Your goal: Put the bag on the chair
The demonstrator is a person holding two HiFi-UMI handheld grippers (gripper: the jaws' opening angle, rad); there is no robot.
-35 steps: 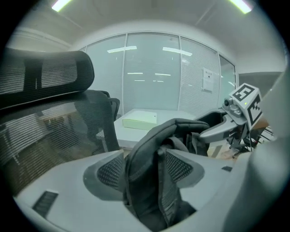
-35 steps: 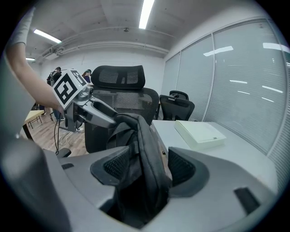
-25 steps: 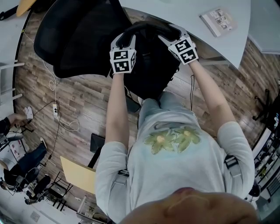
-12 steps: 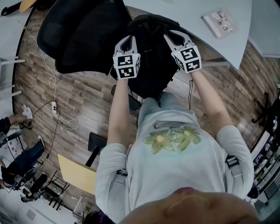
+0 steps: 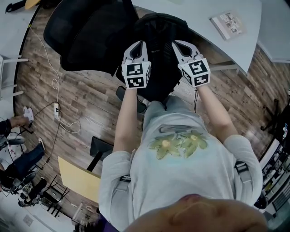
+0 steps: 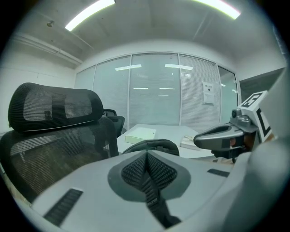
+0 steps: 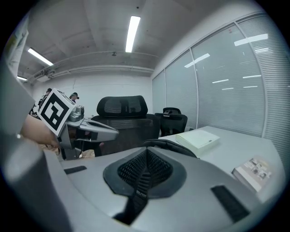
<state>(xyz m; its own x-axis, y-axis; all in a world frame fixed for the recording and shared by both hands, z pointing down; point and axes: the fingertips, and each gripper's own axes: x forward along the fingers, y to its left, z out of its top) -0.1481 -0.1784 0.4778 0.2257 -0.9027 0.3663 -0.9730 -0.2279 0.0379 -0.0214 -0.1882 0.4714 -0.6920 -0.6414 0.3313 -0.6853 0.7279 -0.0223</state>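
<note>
A black bag (image 5: 159, 68) hangs in front of the person, between the black mesh office chair (image 5: 88, 34) on its left and the table on its right. My left gripper (image 5: 137, 45) is shut on the bag's top at the left, and my right gripper (image 5: 180, 45) is shut on it at the right. In the left gripper view the jaws (image 6: 147, 153) are closed with a black strap pinched in the seam, and the bag's handle (image 6: 152, 145) arches just beyond. The right gripper view shows the same: jaws (image 7: 146, 151) closed on a strap. The chair's headrest (image 6: 54, 108) stands to the left.
A grey table (image 5: 195, 13) at the upper right carries a booklet (image 5: 228, 22) and a flat white box (image 7: 199, 138). A second chair (image 7: 173, 118) stands behind. On the wooden floor lie a white cable with a power strip (image 5: 56, 111) and a yellow board (image 5: 79, 179). People sit at the far left (image 5: 18, 158).
Both grippers have closed on the bag's top. The hands have drawn back a little toward the body, and the bag has come with them.
</note>
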